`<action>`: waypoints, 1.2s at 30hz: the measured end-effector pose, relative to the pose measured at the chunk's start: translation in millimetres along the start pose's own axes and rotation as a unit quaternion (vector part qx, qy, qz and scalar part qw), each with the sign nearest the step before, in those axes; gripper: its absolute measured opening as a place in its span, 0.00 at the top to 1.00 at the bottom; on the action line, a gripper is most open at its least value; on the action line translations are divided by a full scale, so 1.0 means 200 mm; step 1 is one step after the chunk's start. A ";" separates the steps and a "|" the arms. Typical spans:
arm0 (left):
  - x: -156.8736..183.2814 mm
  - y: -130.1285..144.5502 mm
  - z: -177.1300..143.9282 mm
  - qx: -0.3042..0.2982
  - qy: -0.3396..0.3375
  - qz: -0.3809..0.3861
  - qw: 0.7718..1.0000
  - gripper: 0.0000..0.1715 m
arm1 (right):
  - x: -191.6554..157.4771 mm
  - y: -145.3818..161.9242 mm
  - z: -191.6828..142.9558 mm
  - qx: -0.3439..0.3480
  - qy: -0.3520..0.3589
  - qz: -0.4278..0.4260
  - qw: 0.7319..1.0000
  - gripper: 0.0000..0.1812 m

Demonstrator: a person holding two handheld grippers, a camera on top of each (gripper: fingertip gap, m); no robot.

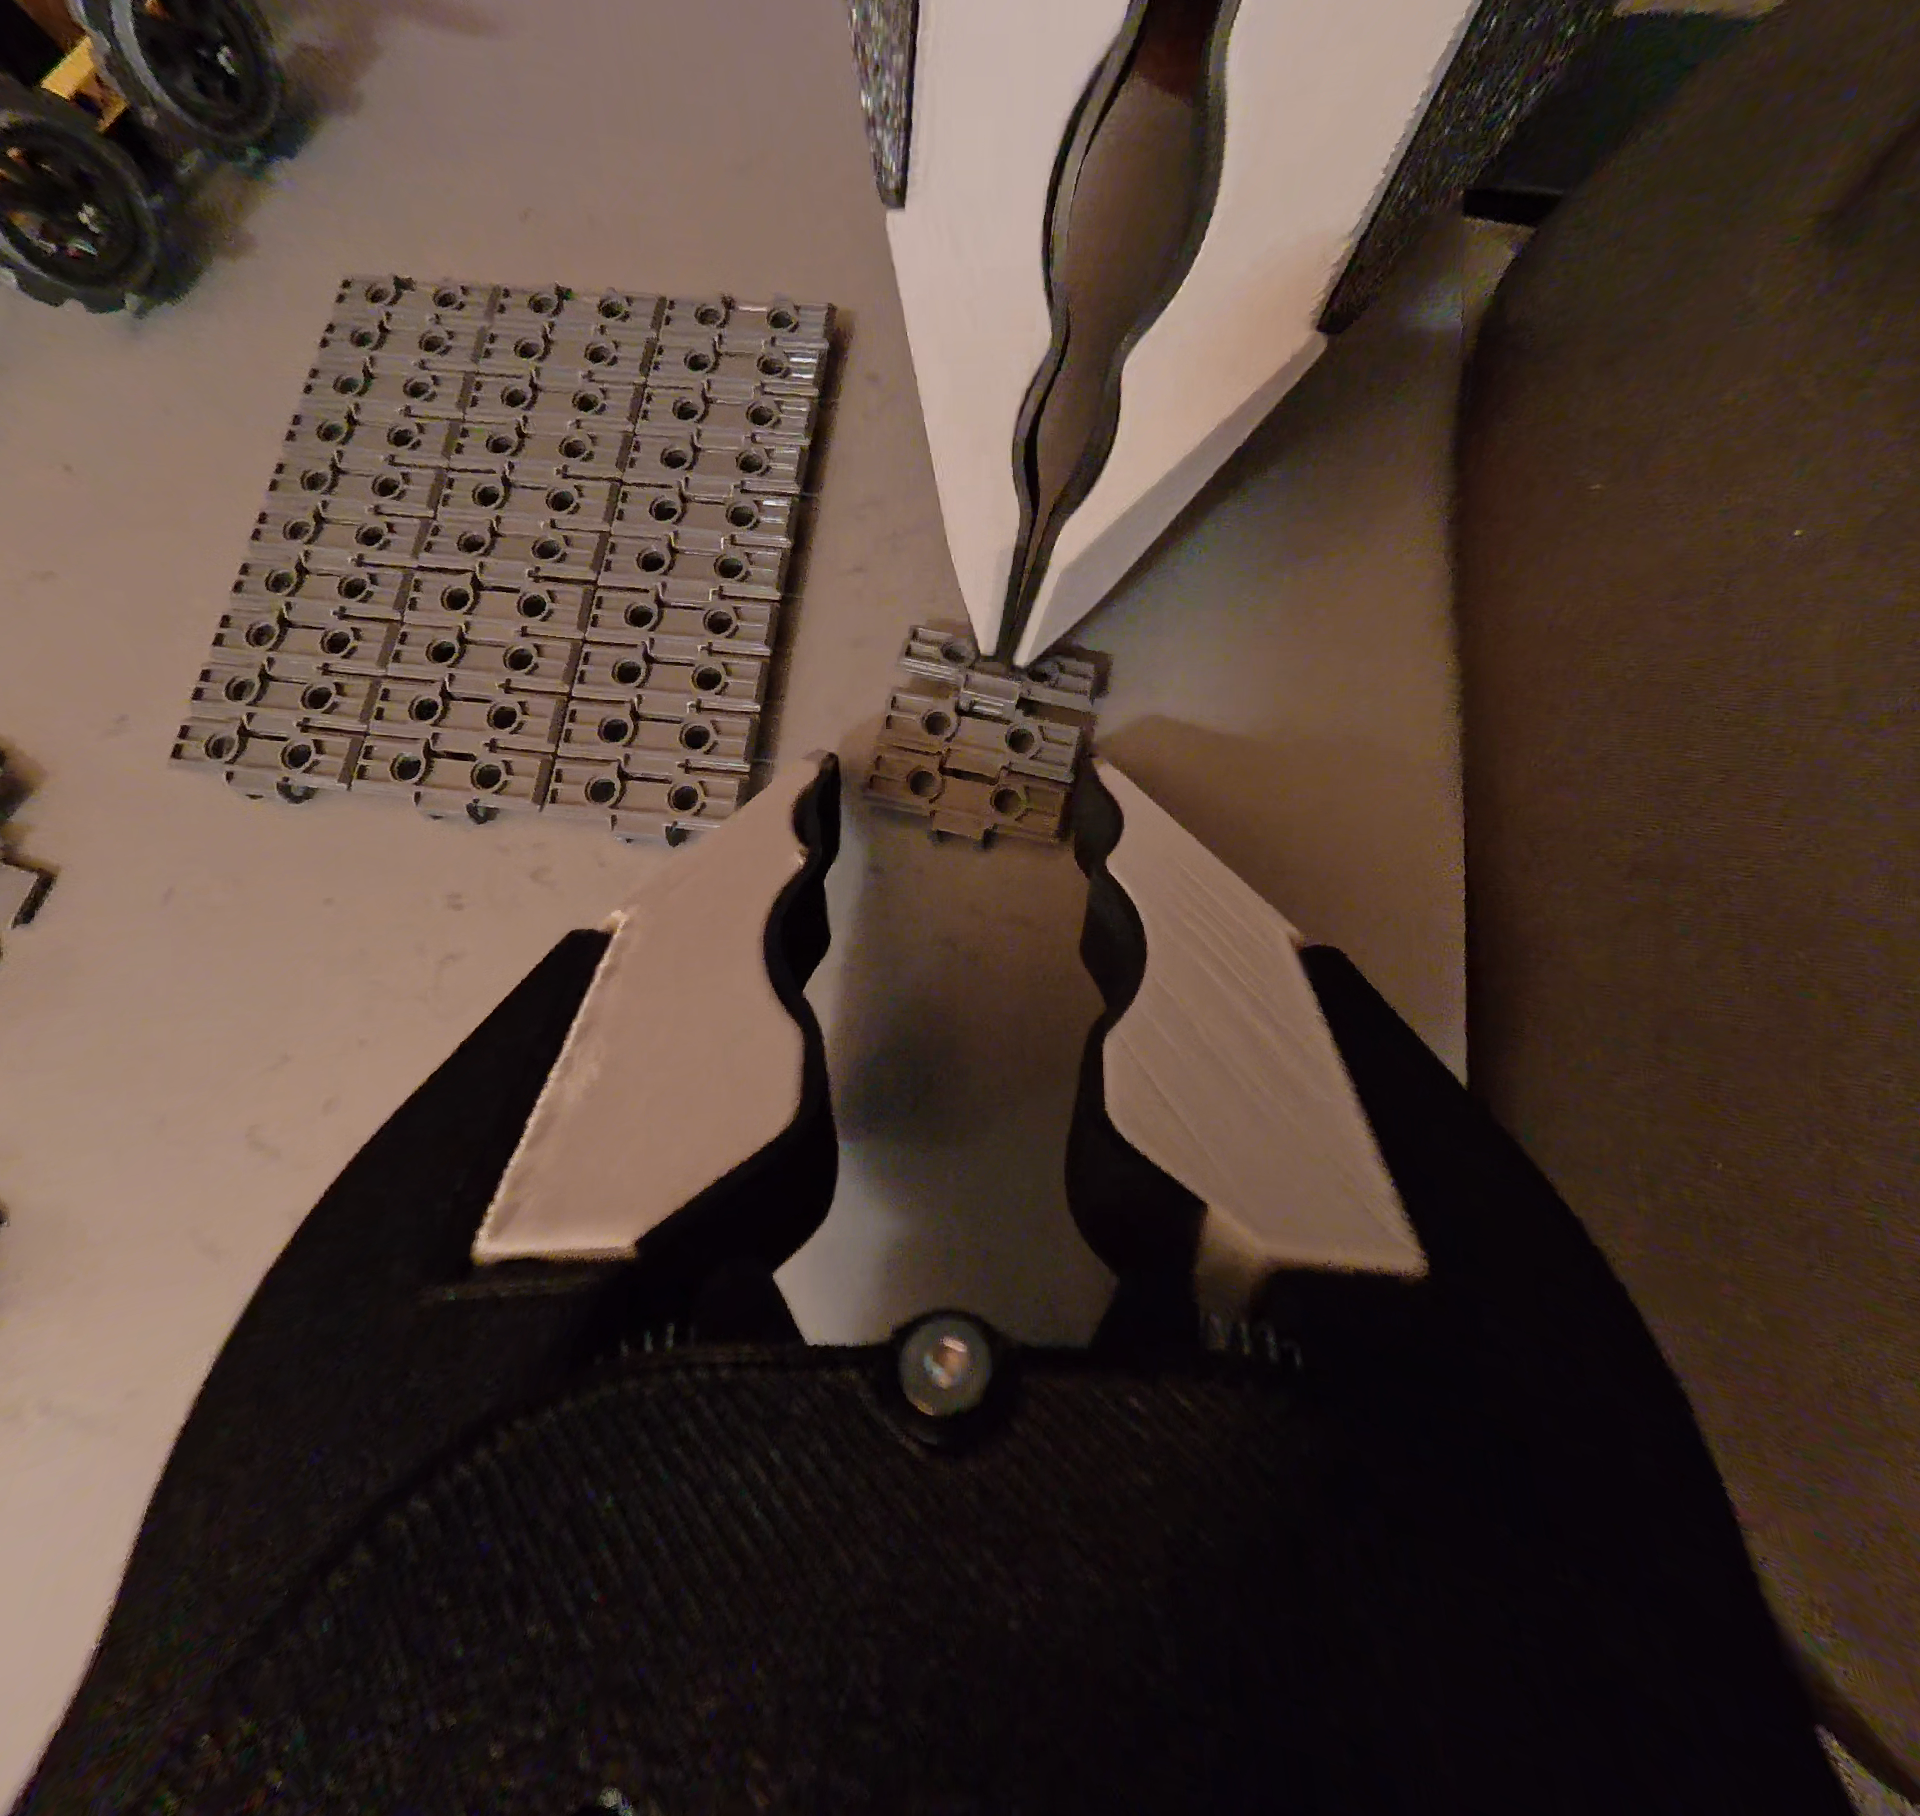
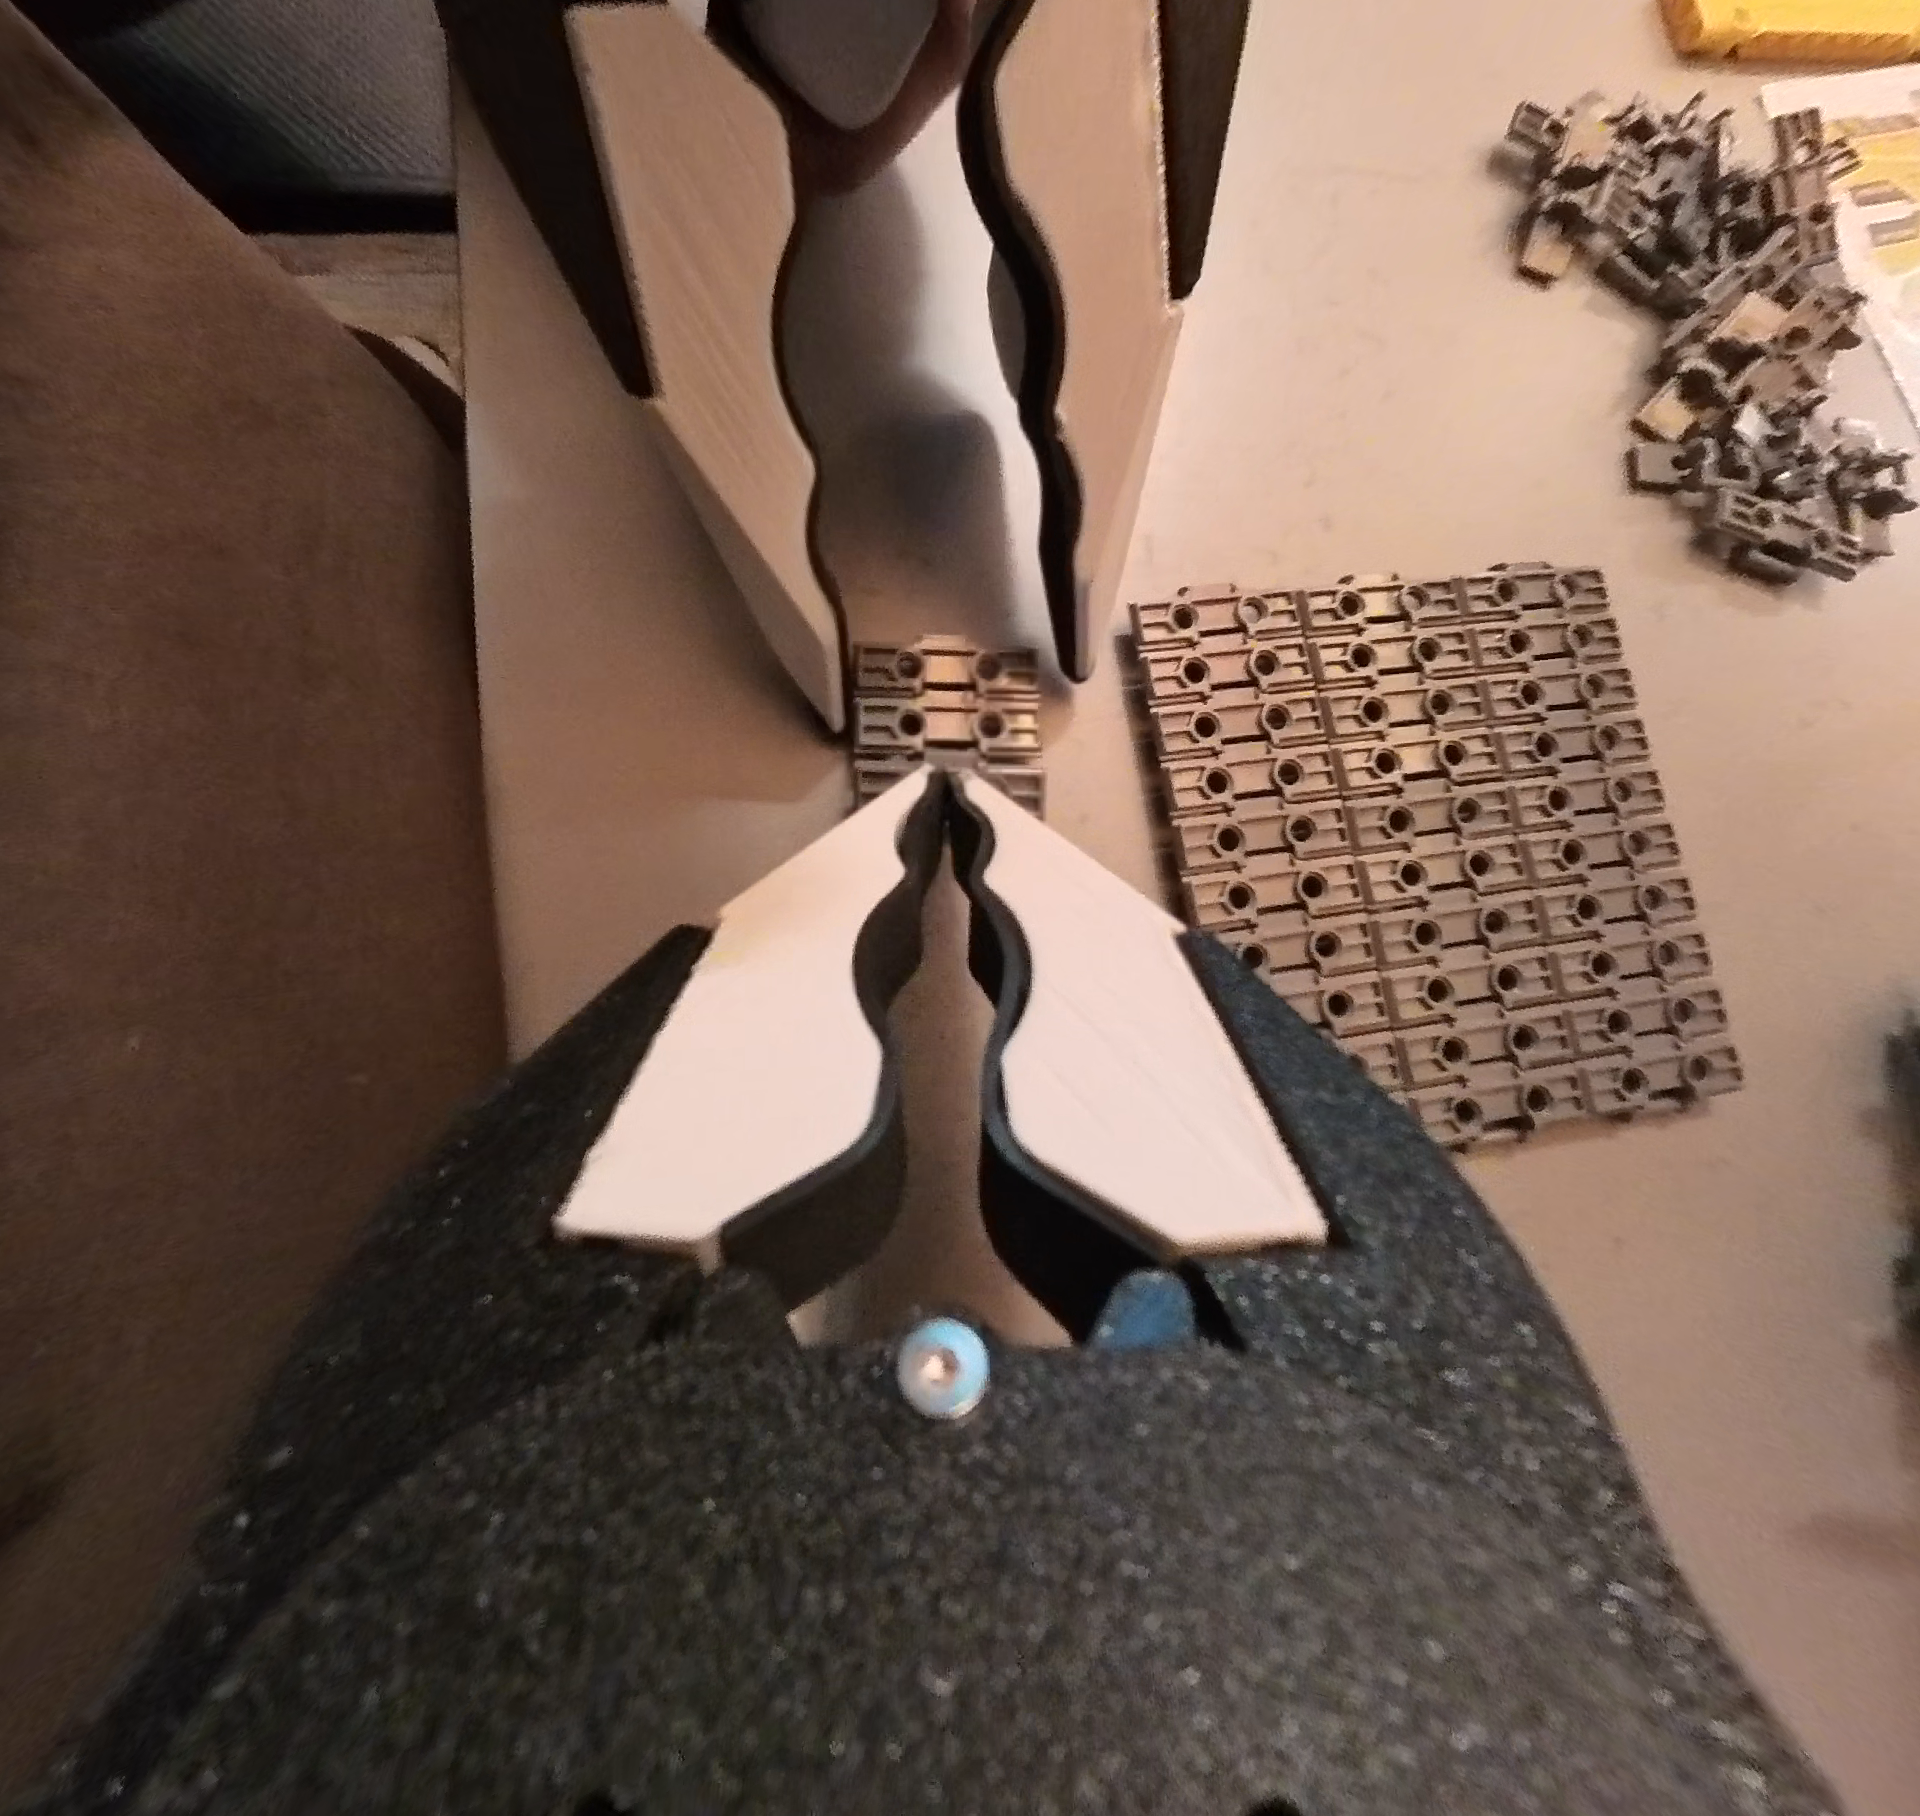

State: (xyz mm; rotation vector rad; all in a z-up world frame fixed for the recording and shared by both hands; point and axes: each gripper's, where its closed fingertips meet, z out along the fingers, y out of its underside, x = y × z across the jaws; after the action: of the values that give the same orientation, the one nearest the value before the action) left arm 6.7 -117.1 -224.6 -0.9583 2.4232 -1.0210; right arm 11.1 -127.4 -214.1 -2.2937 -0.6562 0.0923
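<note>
A short strip of grey track links [image 1: 982,743] lies on the pale table [image 1: 623,987] near its right edge. My left gripper [image 1: 958,779] is open and straddles the strip's near end. Its right finger [image 1: 1091,810] is at the strip's side, and its left finger [image 1: 826,790] stands a little apart from it. My right gripper [image 1: 1013,660] comes from the far side, shut, with its tips resting on the strip's far link. In the right wrist view the shut right gripper [image 2: 940,777] meets the strip [image 2: 945,701], and the left gripper [image 2: 951,675] is open around it.
A large mat of joined grey links [image 1: 509,561] lies beside the strip and also shows in the right wrist view [image 2: 1434,852]. Black wheels [image 1: 135,125], a pile of loose links [image 2: 1766,312], a yellow piece [image 2: 1787,5] and a printed sheet [image 2: 1870,135] lie farther off. Brown upholstery [image 1: 1714,831] borders the table edge. The grippers are tip to tip, or close to it. Both grippers' tips are roughly 30 cm from the yellow piece [image 2: 1787,5].
</note>
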 end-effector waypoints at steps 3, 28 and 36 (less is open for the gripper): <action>0.00 0.00 0.00 0.000 0.002 0.000 1.000 0.77 | 0.00 0.00 0.02 -0.009 -0.013 0.004 1.000 1.00; 0.01 0.00 0.01 -0.003 0.019 -0.002 1.000 0.78 | -0.01 0.01 0.05 -0.171 -0.138 0.074 0.973 1.00; 0.00 0.01 0.00 -0.003 -0.002 -0.004 1.000 0.78 | 0.02 0.00 0.03 -0.110 -0.071 0.029 0.991 1.00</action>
State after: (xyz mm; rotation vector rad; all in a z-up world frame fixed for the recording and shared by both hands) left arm 7.2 -116.2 -225.7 -0.9731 2.4211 -1.0142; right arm 13.4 -122.5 -218.4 -2.5360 -0.7024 0.2239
